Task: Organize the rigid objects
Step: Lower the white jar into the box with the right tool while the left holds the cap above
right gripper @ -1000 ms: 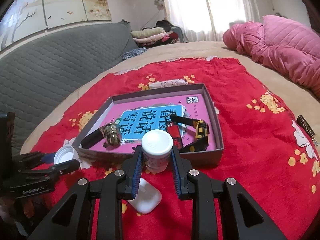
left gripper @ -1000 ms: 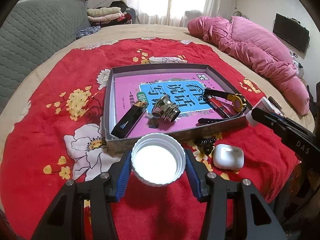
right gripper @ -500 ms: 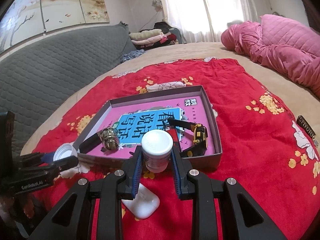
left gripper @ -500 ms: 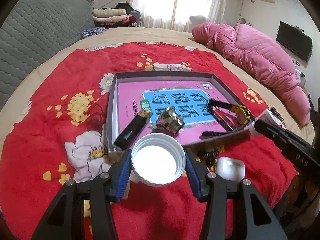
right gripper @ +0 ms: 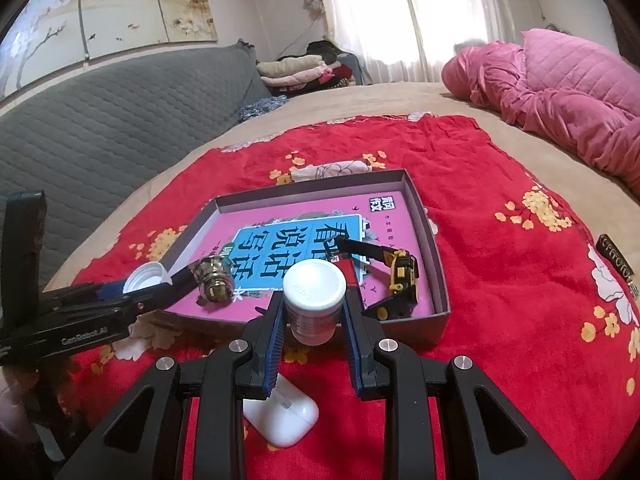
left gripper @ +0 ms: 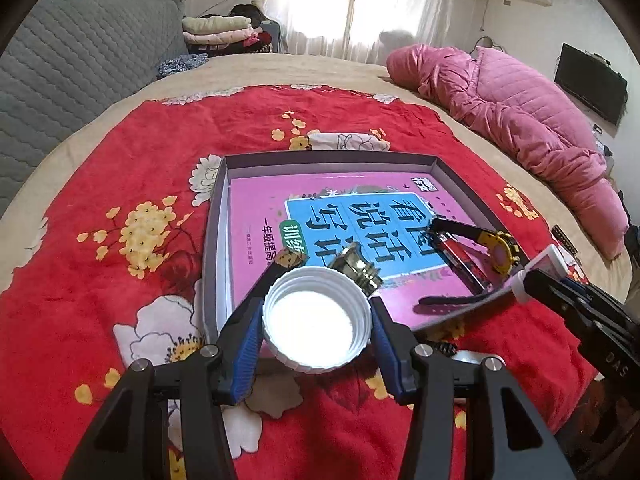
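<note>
A pink quilted duvet [left gripper: 516, 120] lies heaped at the bed's far side, folded clothes [left gripper: 218, 30] stacked beside the grey headboard [right gripper: 100, 120].

A grey quilted headboard [right gripper: 112, 120] flanks the bed; bright curtained window [left gripper: 360, 4] behind.

Landmark: one grey box [right gripper: 434, 256] with one pink book [left gripper: 360, 216] flat inside; on the book, one black bar [left gripper: 264, 284], one brass fitting [right gripper: 214, 284], one red lighter [left gripper: 460, 254], one yellow watch [right gripper: 402, 270]. Just outside the box's near wall: one white earbud case [right gripper: 286, 416]; one small black clip [left gripper: 442, 347]. Held above that wall: one white cap [left gripper: 316, 320]; one white-lidded jar [right gripper: 314, 304].
</note>
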